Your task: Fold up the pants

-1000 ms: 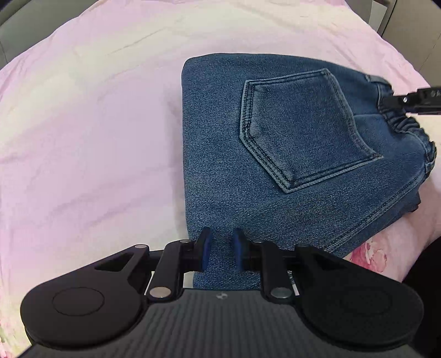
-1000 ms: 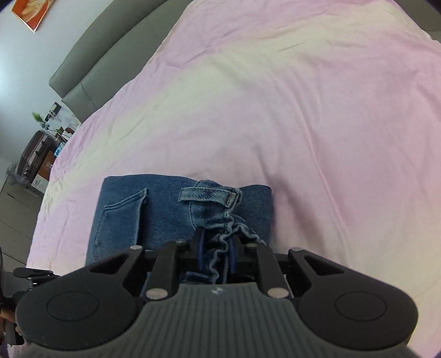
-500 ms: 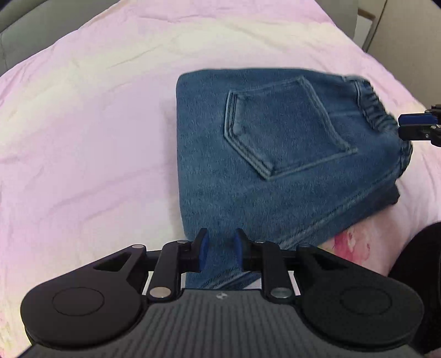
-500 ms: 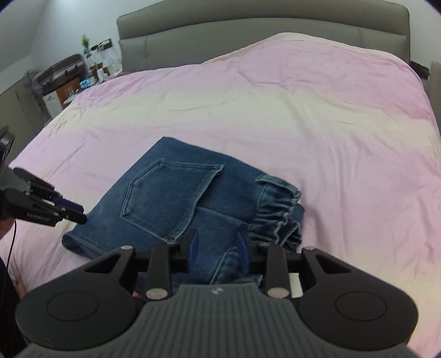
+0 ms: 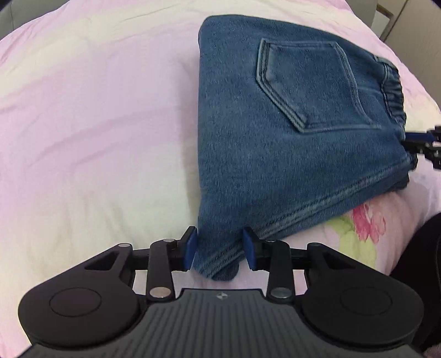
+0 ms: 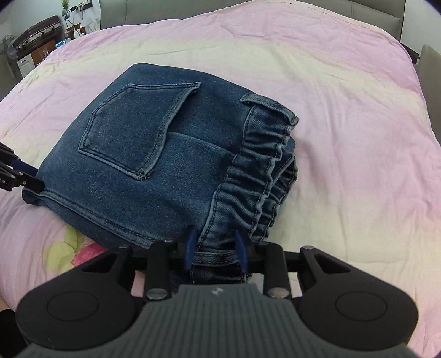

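Observation:
The folded blue denim pants (image 5: 275,143) lie on the pink bed sheet (image 5: 82,124), back pocket up. My left gripper (image 5: 219,249) is open, its blue pads on either side of the near folded corner. In the right wrist view the pants (image 6: 154,170) show with the elastic waistband (image 6: 256,176) nearest. My right gripper (image 6: 215,249) is open, its pads astride the waistband's near corner. The left gripper's fingers (image 6: 16,170) show at the pants' left edge, and the right gripper's fingers (image 5: 421,140) at the waistband side.
The sheet has a flower print (image 5: 366,220) near the front edge. A grey headboard (image 6: 248,8) runs along the back. A bedside stand with a suitcase and plant (image 6: 41,35) is at the far left. A dark leg (image 5: 419,247) is at the right.
Both grippers have moved in onto the pants' near corners, and the pants now look closer. The right gripper, shut on the waistband a second ago, is open. The left jaws have widened.

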